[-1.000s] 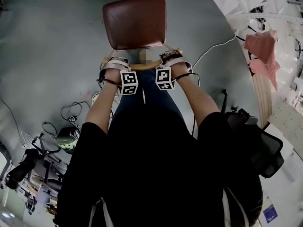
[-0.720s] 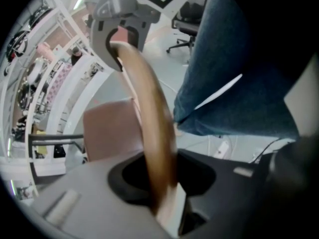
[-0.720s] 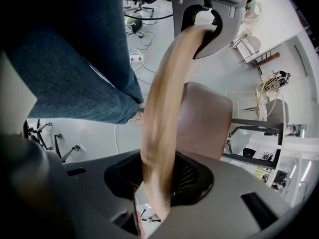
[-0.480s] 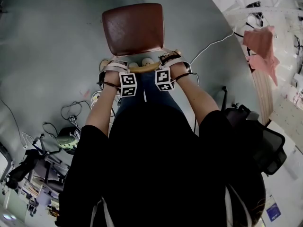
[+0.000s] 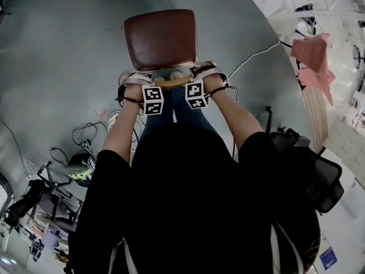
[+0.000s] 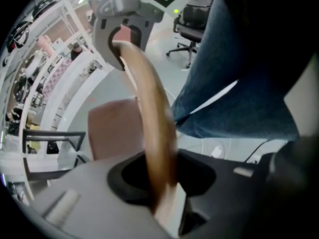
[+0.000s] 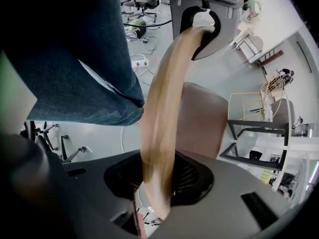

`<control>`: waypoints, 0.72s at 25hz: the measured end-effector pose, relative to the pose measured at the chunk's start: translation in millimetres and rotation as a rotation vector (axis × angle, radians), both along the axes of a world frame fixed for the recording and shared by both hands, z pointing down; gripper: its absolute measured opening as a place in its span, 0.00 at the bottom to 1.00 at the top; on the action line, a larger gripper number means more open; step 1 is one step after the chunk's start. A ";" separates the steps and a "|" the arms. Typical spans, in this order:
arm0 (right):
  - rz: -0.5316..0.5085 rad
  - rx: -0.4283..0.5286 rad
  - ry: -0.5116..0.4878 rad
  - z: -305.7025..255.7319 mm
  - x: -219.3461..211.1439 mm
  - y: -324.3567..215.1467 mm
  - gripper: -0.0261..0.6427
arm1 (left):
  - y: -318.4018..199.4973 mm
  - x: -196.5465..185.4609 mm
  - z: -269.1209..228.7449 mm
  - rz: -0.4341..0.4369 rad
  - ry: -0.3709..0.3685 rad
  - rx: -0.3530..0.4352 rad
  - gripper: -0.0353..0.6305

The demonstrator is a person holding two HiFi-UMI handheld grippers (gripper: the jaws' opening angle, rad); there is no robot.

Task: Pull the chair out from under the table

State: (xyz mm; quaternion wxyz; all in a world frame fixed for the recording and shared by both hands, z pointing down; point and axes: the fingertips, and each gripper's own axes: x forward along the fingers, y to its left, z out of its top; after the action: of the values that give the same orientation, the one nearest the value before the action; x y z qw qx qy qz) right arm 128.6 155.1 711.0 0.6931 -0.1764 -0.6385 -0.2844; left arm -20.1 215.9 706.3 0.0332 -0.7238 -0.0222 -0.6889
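Note:
The chair has a brown seat [image 5: 161, 39] and a curved wooden back rail [image 5: 171, 82], and it stands on the grey floor in front of the person. My left gripper [image 5: 135, 82] is shut on the rail's left end and my right gripper [image 5: 209, 73] on its right end, both pointing down. In the left gripper view the rail [image 6: 152, 128] runs up out of my left gripper [image 6: 162, 193] to the other gripper [image 6: 119, 19], with the seat [image 6: 112, 131] below. The right gripper view shows the same rail [image 7: 164, 118] clamped in my right gripper [image 7: 157, 188], seat [image 7: 202, 118] beside it.
A white table [image 5: 319, 21] with a pink cloth [image 5: 313, 53] lies at the right. A black office chair [image 5: 319, 181] is behind at the lower right. Cables [image 5: 85, 136] and gear lie on the floor at the left. The person's jeans [image 7: 84, 59] are close behind the rail.
The chair has slid a little toward the person, with both grippers still clamped on its back rail and moving with it.

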 end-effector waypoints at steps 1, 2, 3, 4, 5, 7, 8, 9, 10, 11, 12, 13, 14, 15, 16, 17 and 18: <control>-0.003 -0.007 0.000 -0.4 0.1 -0.4 0.23 | -0.6 0.0 -0.3 -0.001 -0.002 -0.004 0.25; -0.008 -0.013 -0.003 -0.7 0.0 -0.2 0.23 | -0.5 -0.2 -0.4 -0.002 -0.005 -0.006 0.25; -0.011 -0.017 -0.006 -0.9 -0.4 0.2 0.23 | -0.3 -0.4 -0.5 -0.004 -0.008 -0.007 0.25; -0.010 -0.020 -0.009 -1.0 -0.9 0.5 0.23 | -0.4 -0.7 -0.5 -0.006 -0.011 -0.007 0.25; -0.005 -0.024 -0.010 -1.0 -1.5 0.4 0.23 | -0.7 -1.3 -0.4 -0.009 -0.011 -0.006 0.25; 0.026 -0.033 -0.007 -0.7 -2.4 -0.1 0.23 | -1.7 -1.8 0.0 -0.024 -0.004 0.003 0.25; 0.053 -0.037 -0.010 -0.8 -2.6 -0.2 0.23 | -2.1 -1.3 0.1 -0.039 0.009 0.011 0.26; 0.085 -0.037 -0.018 -1.2 -2.6 -0.6 0.24 | -2.2 -0.2 -0.4 -0.058 0.031 0.016 0.28; 0.118 -0.035 -0.031 -2.2 -2.2 -1.6 0.26 | -2.5 1.2 -1.6 -0.079 0.061 0.017 0.30; 0.149 -0.032 -0.047 -3.8 -1.2 -3.1 0.28 | -3.4 2.6 -3.8 -0.100 0.093 0.016 0.34; 0.176 -0.031 -0.066 -6.3 0.1 -4.9 0.29 | -5.0 3.8 -7.1 -0.117 0.123 0.016 0.35; 0.197 -0.032 -0.086 -9.8 1.3 -6.6 0.30 | -6.8 4.6 -11.2 -0.129 0.149 0.017 0.37; 0.212 -0.033 -0.106 -14.5 2.0 -8.1 0.31 | -8.0 4.7 -15.8 -0.133 0.168 0.021 0.38; 0.221 -0.031 -0.124 -19.8 2.6 -9.2 0.32 | -8.1 4.1 -20.9 -0.134 0.183 0.027 0.38; 0.225 -0.026 -0.140 -25.4 3.4 -10.0 0.32 | -7.8 3.2 -26.6 -0.135 0.197 0.035 0.38; 0.229 -0.023 -0.155 -31.3 4.7 -10.9 0.32 | -7.6 2.5 -32.9 -0.143 0.212 0.044 0.37; 0.239 -0.026 -0.167 -37.4 7.1 -11.5 0.32 | -8.0 2.2 -39.7 -0.160 0.228 0.051 0.36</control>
State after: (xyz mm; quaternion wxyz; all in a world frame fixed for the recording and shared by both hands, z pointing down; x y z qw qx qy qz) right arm 135.7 143.6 673.6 0.6643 -0.0837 -0.7138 -0.2053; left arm -17.9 208.0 666.6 -0.0013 -0.7959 0.0569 -0.6028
